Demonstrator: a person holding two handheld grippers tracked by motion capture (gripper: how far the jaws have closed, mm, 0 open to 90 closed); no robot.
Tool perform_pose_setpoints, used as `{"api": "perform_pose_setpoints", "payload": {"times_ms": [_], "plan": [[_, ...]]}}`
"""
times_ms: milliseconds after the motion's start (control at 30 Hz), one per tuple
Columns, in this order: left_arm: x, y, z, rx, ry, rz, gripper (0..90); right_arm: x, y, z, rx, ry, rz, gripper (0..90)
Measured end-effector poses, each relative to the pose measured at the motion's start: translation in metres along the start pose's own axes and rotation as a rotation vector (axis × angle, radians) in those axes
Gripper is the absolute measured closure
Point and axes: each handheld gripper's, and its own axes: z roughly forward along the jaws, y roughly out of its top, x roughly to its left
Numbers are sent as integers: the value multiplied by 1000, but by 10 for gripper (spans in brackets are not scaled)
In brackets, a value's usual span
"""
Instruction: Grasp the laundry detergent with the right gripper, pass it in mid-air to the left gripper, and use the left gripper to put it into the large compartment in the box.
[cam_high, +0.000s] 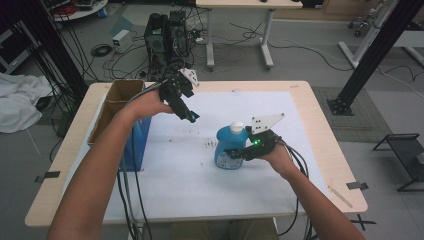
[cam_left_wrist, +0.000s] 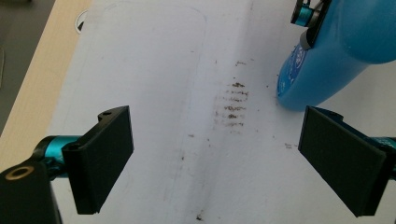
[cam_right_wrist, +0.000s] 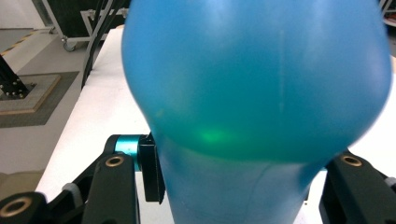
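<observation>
I have the right gripper pinching the blue bottle low on its body, a pad pressed to each side. The bottle stands upright on the white sheet, about four o'clock from table centre. My left gripper hovers at the bottle's ten o'clock, fingers spread wide around nothing.

The bottle looks like smooth, glossy blue plastic with a white plastic cap. The table shows pale wood edges under a matt white, smudged sheet. The box is plain brown cardboard.
</observation>
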Motion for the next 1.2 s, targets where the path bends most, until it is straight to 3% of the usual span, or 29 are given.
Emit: {"api": "perform_pose_setpoints", "payload": {"times_ms": [33, 133, 267, 500, 633, 800, 867, 1000, 1033, 1200], "plan": [[0, 1, -1, 11, 5, 21, 103, 0, 1, -1, 3, 1, 2, 440], [-6, 3, -3, 2, 2, 14, 103, 0, 3, -4, 3, -3, 1, 440], [-15, 9, -8, 36, -14, 54, 103, 0, 7, -9, 21, -1, 4, 440], [-39, 18, -16, 20, -36, 77, 103, 6, 16, -15, 67, 16, 11, 440], [-49, 23, -23, 46, -53, 121, 102, 7, 19, -18, 73, 22, 0, 440], [-60, 33, -34, 69, -62, 153, 102, 10, 21, -19, 65, 17, 12, 440], [-64, 36, -36, 74, -71, 156, 103, 9, 24, -20, 76, 15, -3, 439], [-72, 44, -37, 82, -92, 145, 103, 9, 29, -20, 86, 18, -2, 439], [-73, 47, -37, 101, -89, 170, 103, 9, 31, -20, 88, 17, -7, 439], [-81, 58, -33, 132, -116, 189, 103, 9, 38, -17, 99, 29, -7, 439]]}}
